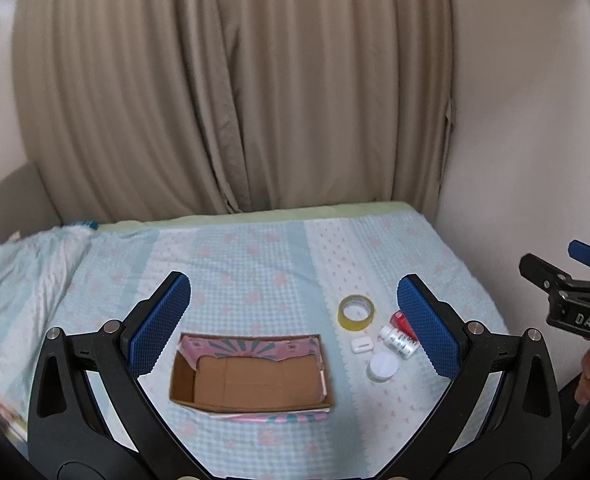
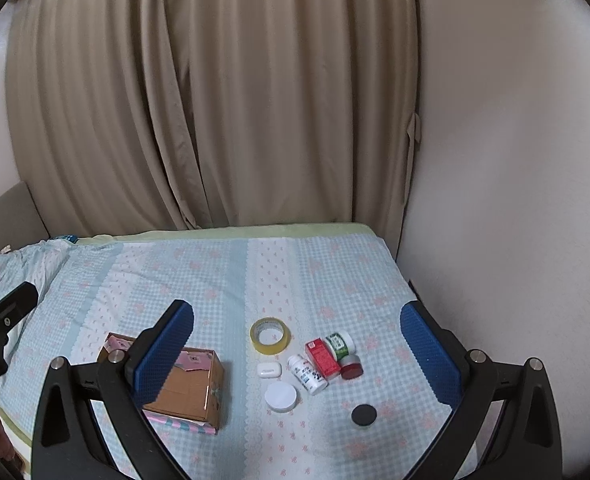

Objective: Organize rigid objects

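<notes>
An open, empty cardboard box (image 1: 251,376) lies on the checked bedspread; it also shows in the right wrist view (image 2: 191,390). To its right lie a yellow tape roll (image 2: 270,335), a white earbud case (image 2: 269,369), a white round jar (image 2: 281,397), a white pill bottle (image 2: 307,374), a red carton (image 2: 322,358), a green-labelled bottle (image 2: 339,344), a red-capped jar (image 2: 351,367) and a black disc (image 2: 363,414). My left gripper (image 1: 295,324) is open above the box. My right gripper (image 2: 297,354) is open above the small items.
The bed (image 2: 199,280) meets a beige curtain (image 2: 215,100) at the back and a wall (image 2: 515,200) on the right. A crumpled blanket (image 1: 23,280) lies at the left. The tape roll (image 1: 356,311) and jar (image 1: 382,366) also show in the left view.
</notes>
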Available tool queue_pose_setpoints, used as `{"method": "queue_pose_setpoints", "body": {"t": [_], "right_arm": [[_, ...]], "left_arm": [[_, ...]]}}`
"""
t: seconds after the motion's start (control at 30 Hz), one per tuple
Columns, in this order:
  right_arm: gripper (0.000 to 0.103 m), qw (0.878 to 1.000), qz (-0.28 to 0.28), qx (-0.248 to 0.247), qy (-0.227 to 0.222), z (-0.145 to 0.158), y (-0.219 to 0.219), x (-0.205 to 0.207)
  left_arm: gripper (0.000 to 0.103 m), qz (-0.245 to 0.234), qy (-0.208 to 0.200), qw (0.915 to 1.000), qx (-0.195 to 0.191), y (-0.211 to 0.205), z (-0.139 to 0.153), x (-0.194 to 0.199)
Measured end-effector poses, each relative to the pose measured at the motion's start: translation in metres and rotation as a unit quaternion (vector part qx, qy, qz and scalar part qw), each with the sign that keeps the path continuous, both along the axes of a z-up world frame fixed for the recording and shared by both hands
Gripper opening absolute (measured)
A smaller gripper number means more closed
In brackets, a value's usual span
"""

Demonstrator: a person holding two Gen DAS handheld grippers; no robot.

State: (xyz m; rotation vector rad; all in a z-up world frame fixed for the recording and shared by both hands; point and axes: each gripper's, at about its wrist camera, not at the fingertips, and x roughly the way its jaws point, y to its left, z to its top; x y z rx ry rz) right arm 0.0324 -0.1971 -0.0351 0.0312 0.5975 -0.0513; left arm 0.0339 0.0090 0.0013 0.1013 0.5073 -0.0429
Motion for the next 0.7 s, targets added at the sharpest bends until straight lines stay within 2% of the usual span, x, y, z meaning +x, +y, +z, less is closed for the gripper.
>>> {"method": "queue_pose_setpoints", "body": {"t": [0.07, 0.3, 0.33, 0.47, 0.7], "right_arm": [[0.103, 1.000, -0.012, 0.008, 0.015, -0.011, -0.002, 0.004], [0.103, 0.992, -0.092, 0.041, 0.080, -0.067, -0.024, 0.016], [0.103, 0.990, -0.100, 0.045, 0.088, -0.074, -0.029, 0.017], [0.103, 0.983, -0.129, 0.049, 0.122, -0.105, -0.052, 0.031], [0.103, 0.973, -0.147, 0.064, 0.166, -0.167, -0.095, 0.077]], "left_arm": [[0.103, -0.020, 0.006, 0.9998, -0.003, -0.003, -0.010, 0.016], [0.103, -0.091, 0.084, 0.9923, 0.008, -0.037, -0.074, 0.096], [0.103, -0.093, 0.104, 0.9901, 0.010, -0.041, -0.084, 0.108], [0.103, -0.104, 0.169, 0.9799, -0.023, -0.064, -0.134, 0.154], [0.103, -0.104, 0.256, 0.9610, -0.011, -0.104, -0.234, 0.221]]}}
